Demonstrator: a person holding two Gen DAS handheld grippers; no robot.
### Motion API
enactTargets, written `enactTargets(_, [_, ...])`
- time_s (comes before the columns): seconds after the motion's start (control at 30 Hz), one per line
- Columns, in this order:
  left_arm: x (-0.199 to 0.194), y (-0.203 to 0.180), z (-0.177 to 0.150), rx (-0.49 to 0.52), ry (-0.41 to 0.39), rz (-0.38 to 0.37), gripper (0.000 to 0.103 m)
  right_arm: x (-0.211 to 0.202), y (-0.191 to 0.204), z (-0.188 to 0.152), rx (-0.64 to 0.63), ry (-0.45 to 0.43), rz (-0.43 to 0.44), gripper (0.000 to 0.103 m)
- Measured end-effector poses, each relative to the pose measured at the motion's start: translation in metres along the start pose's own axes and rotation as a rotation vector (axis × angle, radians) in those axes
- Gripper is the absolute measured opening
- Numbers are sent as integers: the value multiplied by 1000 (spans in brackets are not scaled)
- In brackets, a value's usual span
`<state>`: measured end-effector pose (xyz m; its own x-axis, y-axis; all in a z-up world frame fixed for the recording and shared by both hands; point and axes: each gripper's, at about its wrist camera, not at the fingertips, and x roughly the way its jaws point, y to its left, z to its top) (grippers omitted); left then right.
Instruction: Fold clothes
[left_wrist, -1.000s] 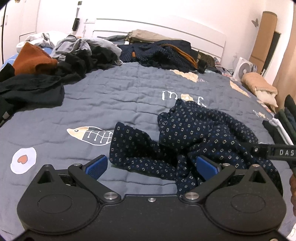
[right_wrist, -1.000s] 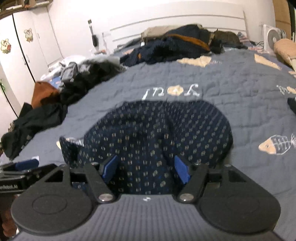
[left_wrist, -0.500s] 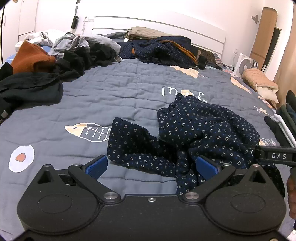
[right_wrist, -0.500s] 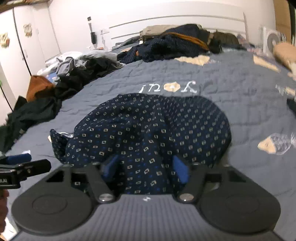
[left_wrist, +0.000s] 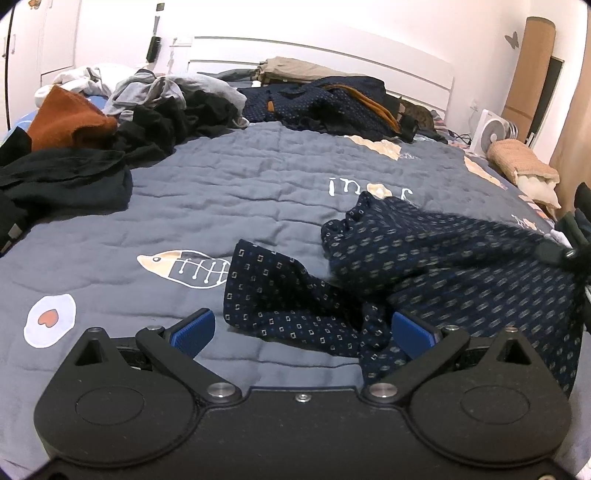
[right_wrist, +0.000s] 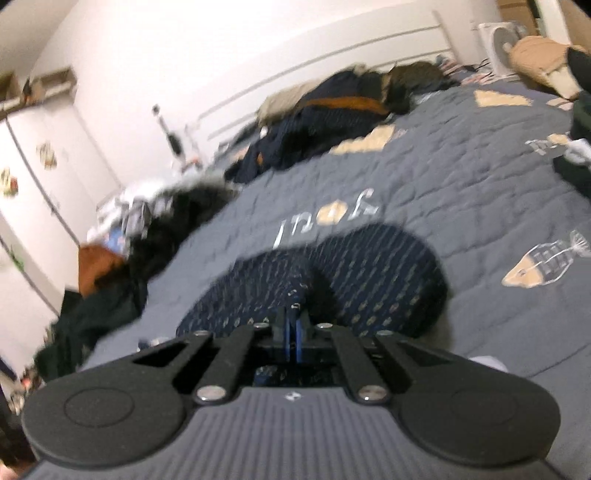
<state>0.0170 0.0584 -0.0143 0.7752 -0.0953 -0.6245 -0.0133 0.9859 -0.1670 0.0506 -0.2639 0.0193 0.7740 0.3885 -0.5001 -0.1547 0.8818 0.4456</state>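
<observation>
A navy garment with small square dots (left_wrist: 443, 258) lies crumpled on the grey quilt (left_wrist: 240, 192). One strip of it runs across the gap of my left gripper (left_wrist: 301, 325), whose blue pads (left_wrist: 194, 328) stand wide apart and do not press the cloth. My right gripper (right_wrist: 293, 328) is shut on a bunched fold of the same garment (right_wrist: 369, 269), and the cloth rises toward its pinched pads. In the left wrist view the right gripper (left_wrist: 561, 253) shows at the right edge, with the garment stretched up to it.
Dark and grey clothes (left_wrist: 147, 122) and an orange garment (left_wrist: 66, 118) are heaped at the left. More navy clothes (left_wrist: 332, 103) lie by the white headboard. A folded stack (left_wrist: 580, 221) sits at the right edge, with a beige bundle (left_wrist: 524, 162) and a fan (left_wrist: 493, 131) beyond.
My right gripper closed on the garment's fold, rolled, and drew the cloth up and to the right. The left gripper stayed where it was, still open.
</observation>
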Motion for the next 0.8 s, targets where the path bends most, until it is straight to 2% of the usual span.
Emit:
enactTargets(0.17, [0, 1, 1, 0, -2, -7, 103, -25, -24, 18, 26, -67, -62, 3])
enactTargets(0.3, [1, -4, -1, 20, -4, -33, 103, -35, -39, 27, -34, -87, -181, 3])
enactTargets(0.47, [2, -12, -4, 58, -4, -52, 103, -20, -58, 22, -66, 8, -282, 3])
enactTargets(0.63, [5, -19, -6, 83, 6, -53, 103, 3, -55, 7, -174, 110, -343, 7])
enactTargets(0.73, [4, -23, -5, 88, 5, -39, 103, -3, -56, 10, -162, 91, -337, 11])
enactTargets(0.8, [2, -25, -4, 98, -2, 4, 103, -11, -58, 14, -131, 57, -323, 15])
